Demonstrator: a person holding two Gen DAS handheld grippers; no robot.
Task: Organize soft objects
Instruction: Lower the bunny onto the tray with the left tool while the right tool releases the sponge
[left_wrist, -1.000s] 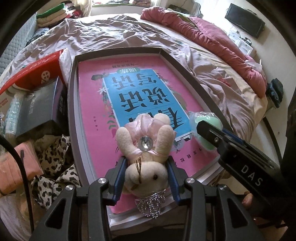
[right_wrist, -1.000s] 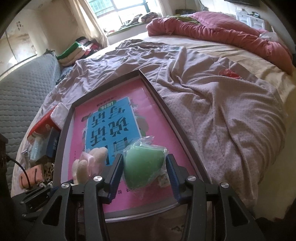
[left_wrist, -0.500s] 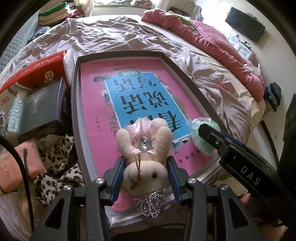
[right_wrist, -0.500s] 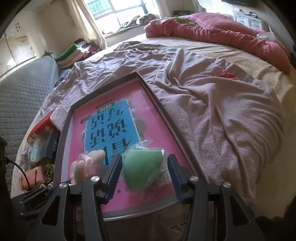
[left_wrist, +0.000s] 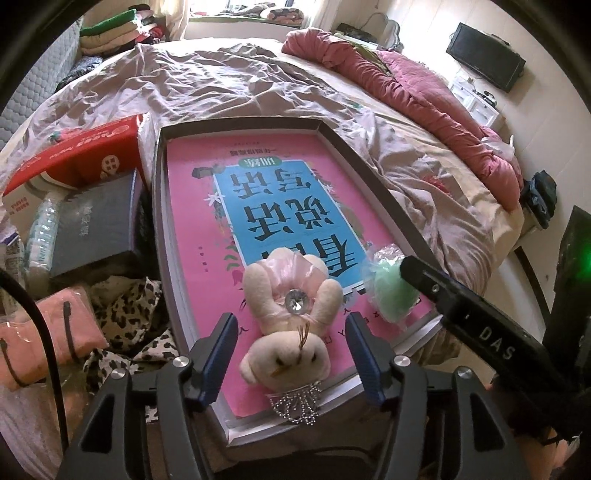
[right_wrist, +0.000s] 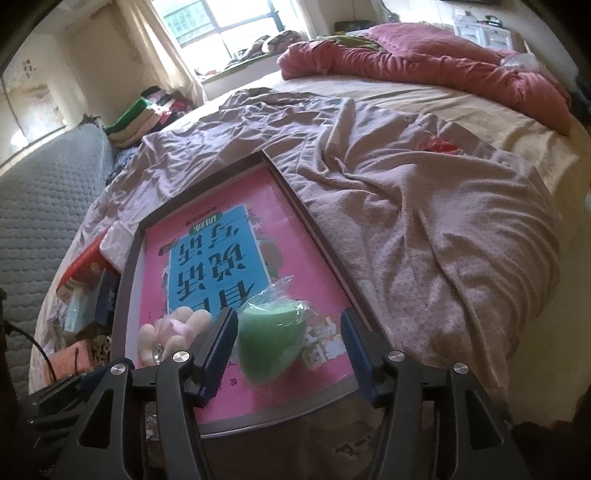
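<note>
Lying on the pink book (left_wrist: 280, 229) are two soft things: one plush bunny (left_wrist: 291, 325) and one green sponge (right_wrist: 271, 341) in a clear wrapper. The book sits in one dark tray (left_wrist: 373, 177) on the bed (right_wrist: 424, 206). Two tongs hang over them. The left gripper (left_wrist: 291, 354) has just been opening, and its blue pads stand apart from the bunny between them. The right gripper (right_wrist: 290, 347) has just been opening too, with the sponge between its pads, not squeezed.

Daylight from window (right_wrist: 221, 22), blown out; fisheye edges warped w/ dark vignette.
</note>
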